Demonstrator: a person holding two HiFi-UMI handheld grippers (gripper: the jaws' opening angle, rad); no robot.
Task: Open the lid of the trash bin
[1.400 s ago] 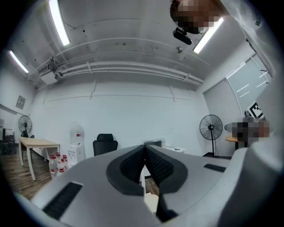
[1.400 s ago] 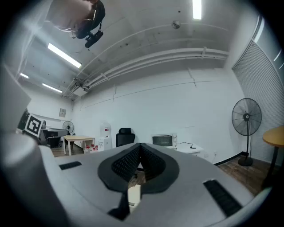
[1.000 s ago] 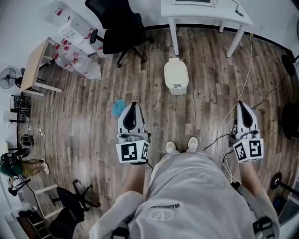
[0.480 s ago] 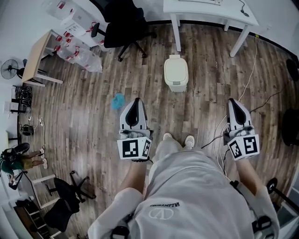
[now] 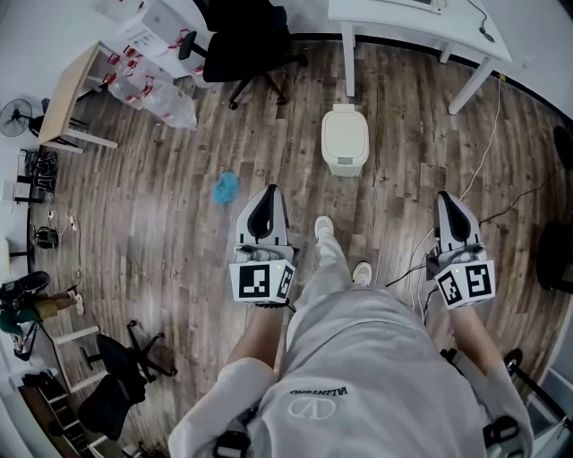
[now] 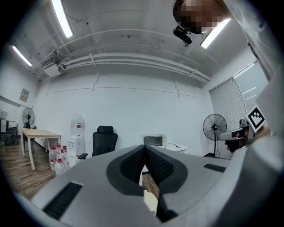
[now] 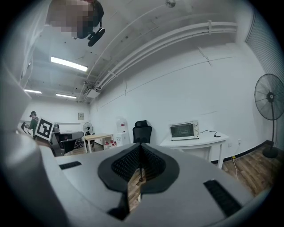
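Observation:
A cream trash bin (image 5: 345,139) with its lid down stands on the wood floor ahead of me, just in front of a white desk (image 5: 421,20). My left gripper (image 5: 263,202) is held at waist height, short of the bin and to its left, jaws shut on nothing. My right gripper (image 5: 447,207) hangs to the bin's right, also shut and empty. In the left gripper view my left gripper (image 6: 144,156) points level across the room, with a sliver of the bin's lid (image 6: 150,205) below the jaws. My right gripper (image 7: 140,151) points at the far wall.
A black office chair (image 5: 237,43) stands left of the desk. A crumpled blue scrap (image 5: 225,189) lies on the floor left of my left gripper. Cables (image 5: 483,156) trail across the floor on the right. A wooden table (image 5: 70,98) and water bottles (image 5: 154,94) sit far left.
I have stepped forward: one foot is now ahead of the other and the bin sits slightly nearer. Both grippers stay shut and held at the same height.

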